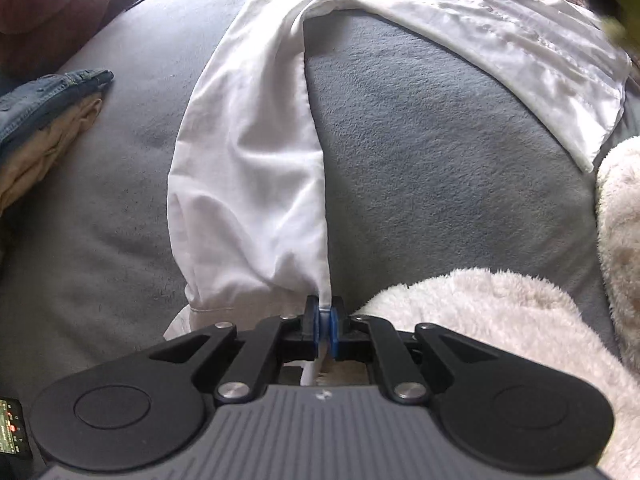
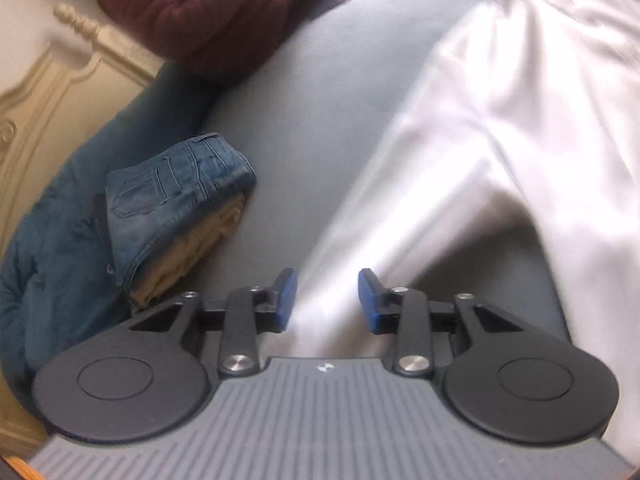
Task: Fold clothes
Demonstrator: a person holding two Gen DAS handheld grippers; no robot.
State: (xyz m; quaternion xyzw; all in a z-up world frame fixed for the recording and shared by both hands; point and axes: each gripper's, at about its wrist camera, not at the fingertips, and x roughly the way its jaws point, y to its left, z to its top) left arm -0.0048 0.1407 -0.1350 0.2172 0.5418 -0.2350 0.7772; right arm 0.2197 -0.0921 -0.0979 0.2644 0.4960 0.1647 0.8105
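- Pinching the cuff end of the white shirt (image 1: 248, 168), your left gripper (image 1: 326, 326) has its blue pads pressed together on the fabric, with a thin fold of cloth caught between them.
- From that pinch, the shirt's sleeve runs away from you across the grey blanket (image 1: 420, 152) and joins the shirt's body, which lies spread over the blanket's far side.
- Your right gripper (image 2: 327, 300) stands open, its blue pads (image 2: 286, 300) well apart, and it hovers just above the shirt with nothing held; white fabric shows in the gap between the pads.
- In the right wrist view the shirt (image 2: 500, 128) is blurred, so you cannot make out its seams or buttons there.
- Left of the shirt's sleeve, a folded pair of blue jeans (image 2: 180, 188) sits on top of a folded tan garment (image 2: 188, 252), both on the blanket.
- Beyond the jeans, further from the shirt, a dark red padded garment (image 2: 192, 12) lies at the blanket's far edge.
- A teal blanket (image 2: 52, 248) lies bunched beside the jeans, on the side away from the shirt.
- A cream fleece (image 1: 500, 320) lies right of the sleeve, close to your left gripper.
- A small screen (image 1: 12, 426) glows at the lower left corner of the left wrist view; its writing is too small to read.
- Each gripper body carries a small pale mark, too small to read.
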